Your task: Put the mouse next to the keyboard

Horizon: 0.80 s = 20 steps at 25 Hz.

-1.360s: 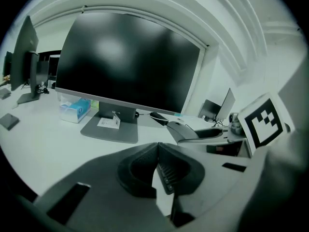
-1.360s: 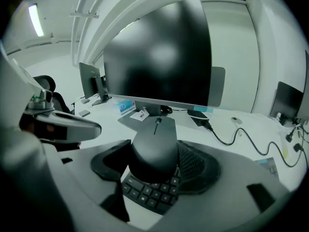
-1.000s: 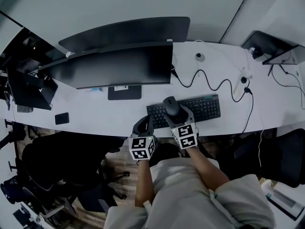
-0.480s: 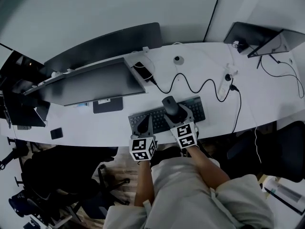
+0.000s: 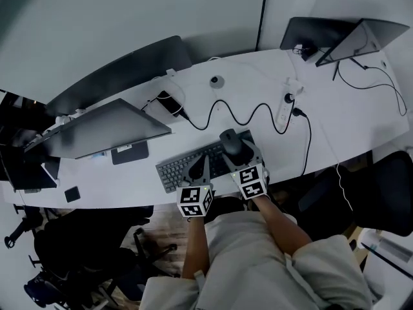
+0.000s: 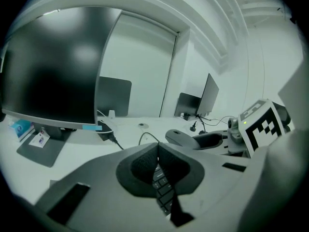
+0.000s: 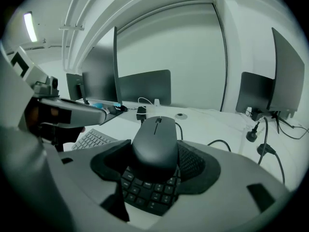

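1. The fingers (image 7: 195, 162) of the right gripper (image 5: 240, 159) are clamped on the two flanks of the dark grey, rounded plastic mouse (image 7: 154, 139). The mouse hangs over the right end of the black, flat keyboard (image 5: 177, 170), seemingly clear of the keys and not yet beside it.
2. That hold is on a smooth, curved shell, taken low at the sides. I judge that a quick swing or a tilt could let the mouse slide forward out of the pads and drop onto the keys.
3. Letting go here would be a failure of its own. The mouse would land on the keyboard instead of next to it, and might press or knock keys.
4. The bare strip of white desk (image 5: 348, 128) to the keyboard's right is the likely landing spot, and it lies near the front edge. Set down too far toward the person, the mouse could tip off.
5. A thin black cable (image 5: 245, 112) snakes over the desk just beyond the keyboard. A placement too far back could leave the mouse resting on it, crooked.
6. The left gripper (image 6: 157, 151), its jaws together on nothing, hovers over the keyboard just beside the right one. A sideways move could bump the two.
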### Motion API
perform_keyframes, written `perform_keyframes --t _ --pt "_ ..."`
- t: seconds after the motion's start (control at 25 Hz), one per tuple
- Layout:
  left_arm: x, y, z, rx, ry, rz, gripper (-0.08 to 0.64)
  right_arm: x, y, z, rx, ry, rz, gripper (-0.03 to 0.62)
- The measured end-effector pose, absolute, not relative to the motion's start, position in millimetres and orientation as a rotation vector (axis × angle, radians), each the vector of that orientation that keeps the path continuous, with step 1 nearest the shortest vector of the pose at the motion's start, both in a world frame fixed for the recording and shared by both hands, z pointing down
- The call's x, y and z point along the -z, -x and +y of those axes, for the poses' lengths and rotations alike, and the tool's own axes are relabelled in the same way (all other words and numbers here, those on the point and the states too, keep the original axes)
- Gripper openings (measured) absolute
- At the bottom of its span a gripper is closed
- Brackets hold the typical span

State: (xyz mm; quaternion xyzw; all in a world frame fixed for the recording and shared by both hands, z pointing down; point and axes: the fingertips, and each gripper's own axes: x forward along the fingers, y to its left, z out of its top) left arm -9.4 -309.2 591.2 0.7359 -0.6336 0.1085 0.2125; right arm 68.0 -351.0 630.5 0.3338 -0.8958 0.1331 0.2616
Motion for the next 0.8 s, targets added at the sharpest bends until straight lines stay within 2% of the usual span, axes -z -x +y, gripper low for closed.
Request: perform_keyframes --t 0.8 --pt "-587 -68 -346 -0.328 -2.149 -1.669 0.023 -701 -196 -379 -0.527 -1.089 -2.219 0.302"
